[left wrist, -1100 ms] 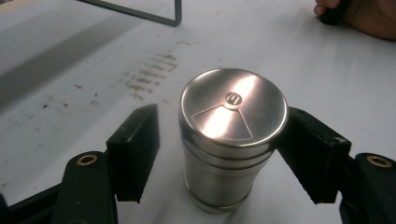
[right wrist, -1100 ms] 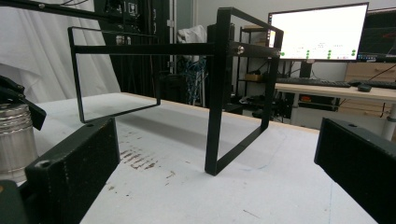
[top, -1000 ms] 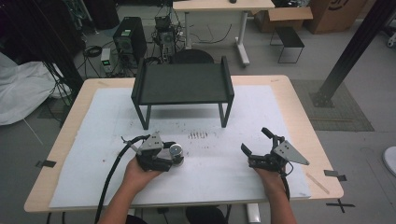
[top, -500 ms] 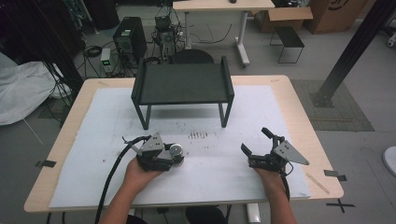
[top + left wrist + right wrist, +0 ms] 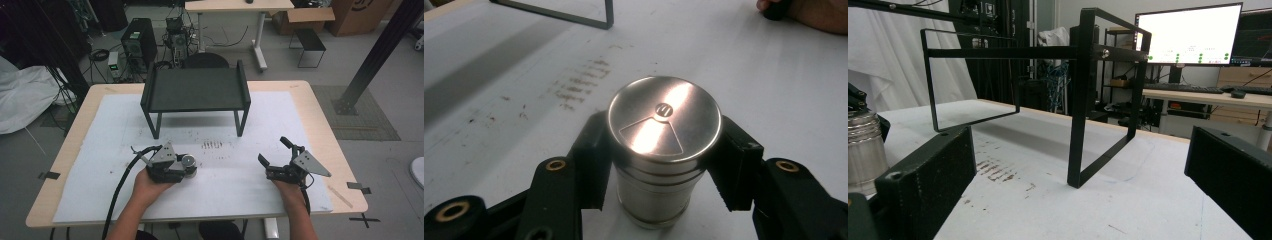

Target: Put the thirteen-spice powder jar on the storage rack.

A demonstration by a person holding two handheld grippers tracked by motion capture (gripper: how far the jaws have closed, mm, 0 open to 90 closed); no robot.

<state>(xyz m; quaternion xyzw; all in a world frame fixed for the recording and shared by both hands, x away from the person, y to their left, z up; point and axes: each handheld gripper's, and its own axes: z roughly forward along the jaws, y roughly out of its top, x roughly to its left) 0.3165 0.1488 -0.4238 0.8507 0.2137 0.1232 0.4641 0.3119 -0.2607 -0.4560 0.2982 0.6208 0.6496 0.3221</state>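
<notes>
shiny silver canister (image 5: 663, 145), black tongs (image 5: 663, 165), black shelf (image 5: 195, 90), white table cover (image 5: 300, 120) with brown smudges

A light wooden table (image 5: 320, 105) carried a white sheet (image 5: 120, 125) over most of its top. On the sheet stood a black metal rack (image 5: 195, 90) toward the far side and an upright steel canister (image 5: 659, 150) nearer the front.

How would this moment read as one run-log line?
left claw: just closed, gripping steel canister | right claw: open, empty | black rack: bare
</notes>
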